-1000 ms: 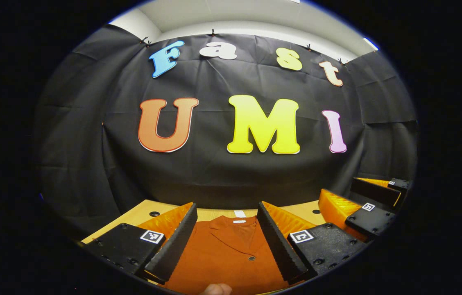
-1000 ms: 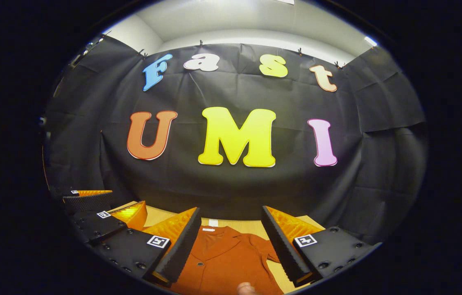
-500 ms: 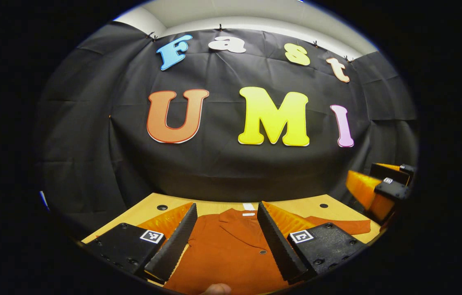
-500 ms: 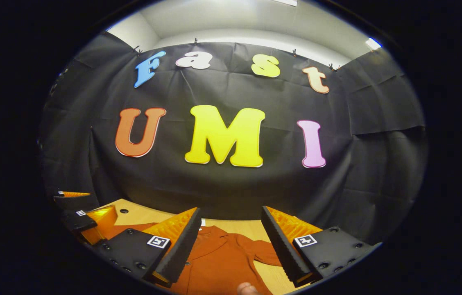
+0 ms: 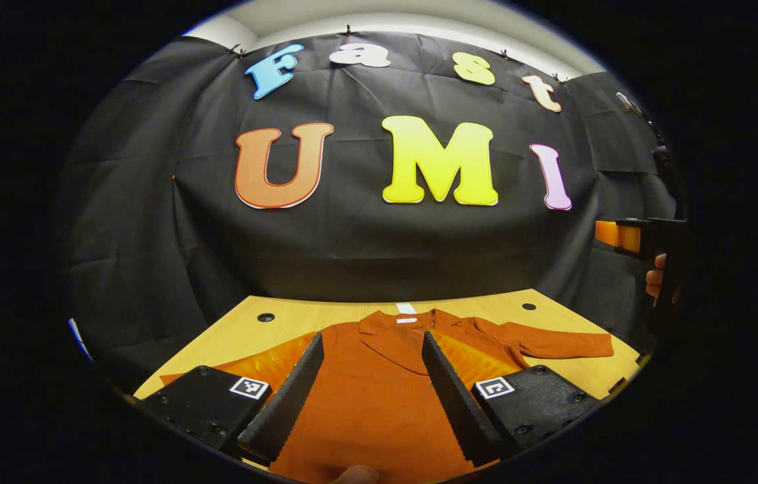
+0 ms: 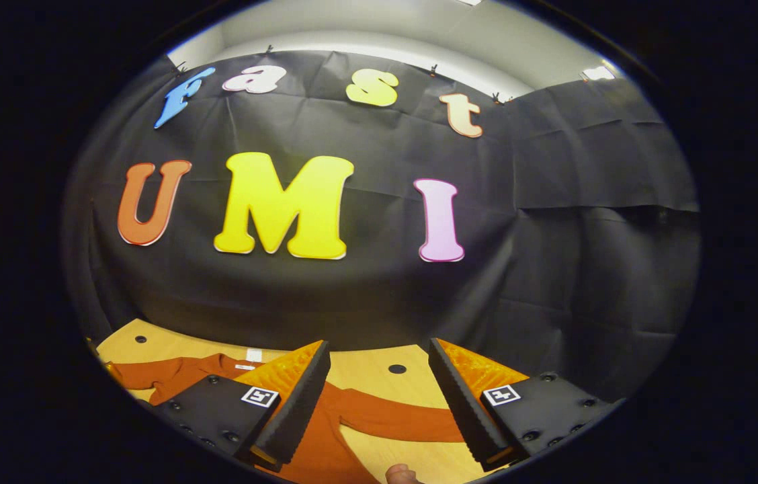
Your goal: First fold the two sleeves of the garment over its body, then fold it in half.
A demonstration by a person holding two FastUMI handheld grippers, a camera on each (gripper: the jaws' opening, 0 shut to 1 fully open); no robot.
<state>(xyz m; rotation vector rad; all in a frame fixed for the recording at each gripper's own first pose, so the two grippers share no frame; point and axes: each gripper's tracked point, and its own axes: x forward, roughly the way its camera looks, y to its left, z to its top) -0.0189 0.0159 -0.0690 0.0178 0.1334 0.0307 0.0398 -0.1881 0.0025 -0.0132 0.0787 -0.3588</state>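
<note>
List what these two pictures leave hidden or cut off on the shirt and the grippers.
- Shirt hem: left gripper view, cut off by the bottom edge.
- Its left sleeve: left gripper view, behind the left hand-held gripper.
- Shirt body: right gripper view, largely behind the right hand-held gripper.
- Right hand-held gripper's fingertips: left gripper view, cut off at the right edge.

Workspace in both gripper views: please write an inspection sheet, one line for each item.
Surface: wooden table with round holes.
Job's things: rust-orange garment lies flat, collar toward the wall; right sleeve spread out to the side, not folded.
Clutter: nothing seen.
Grippers: left gripper open above the garment's body; right gripper open above the right sleeve; neither holds cloth.
Cables: nothing seen.
Surroundings: black cloth wall behind the table, pale ceiling above.
</note>
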